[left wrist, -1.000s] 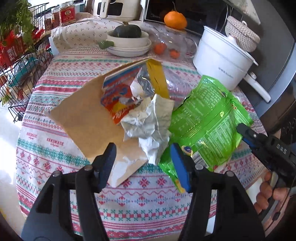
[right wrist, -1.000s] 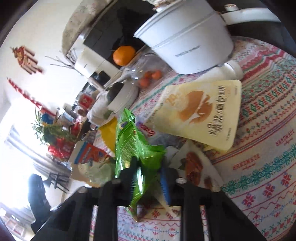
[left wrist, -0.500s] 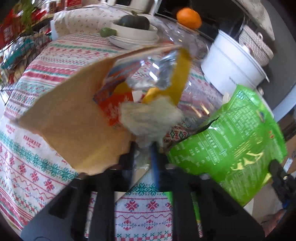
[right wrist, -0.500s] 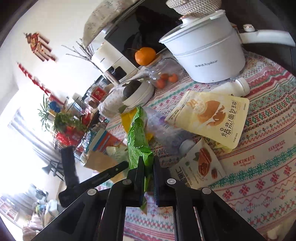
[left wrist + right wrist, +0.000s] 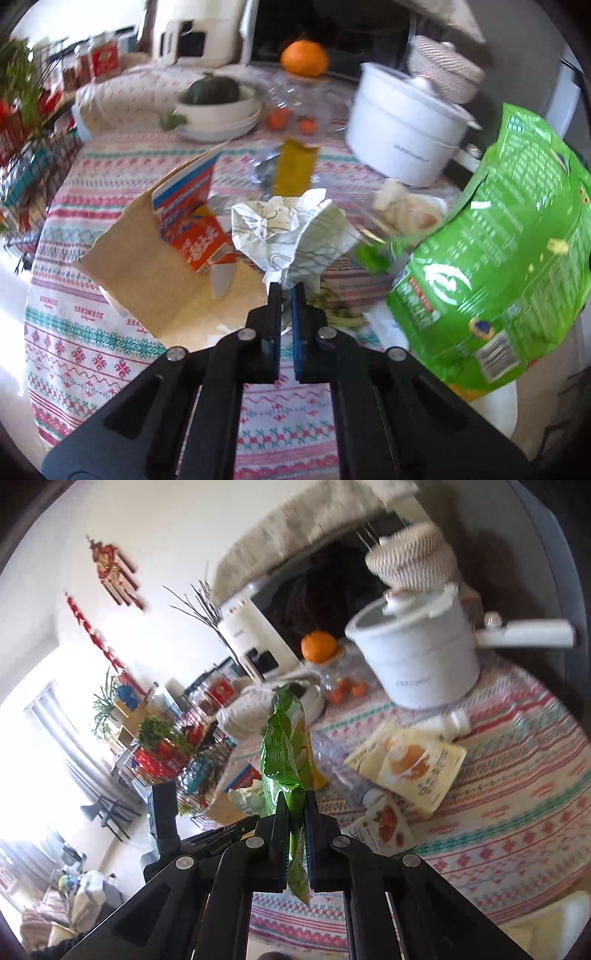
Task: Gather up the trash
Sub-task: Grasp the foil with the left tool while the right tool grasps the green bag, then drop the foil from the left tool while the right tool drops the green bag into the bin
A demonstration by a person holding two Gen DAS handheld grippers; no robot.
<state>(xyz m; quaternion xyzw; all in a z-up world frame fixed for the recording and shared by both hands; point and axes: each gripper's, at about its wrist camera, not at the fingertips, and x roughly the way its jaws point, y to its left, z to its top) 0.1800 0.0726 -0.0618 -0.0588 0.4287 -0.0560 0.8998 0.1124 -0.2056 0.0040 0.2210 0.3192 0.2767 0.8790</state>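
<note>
Left gripper (image 5: 286,295), jaws pinched on crumpled white paper wrapper (image 5: 291,232), lifted above bench (image 5: 92,332). Right gripper (image 5: 295,812) clamps thin edge of green crinkly snack bag (image 5: 286,753), held aloft. Risks: slick bag slides free; paper tears at pinch

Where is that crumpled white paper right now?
The crumpled white paper sits mid-frame in the left wrist view, pinched in the left claw and lifted above the tablecloth, between the orange carton and the green chip bag.
</note>
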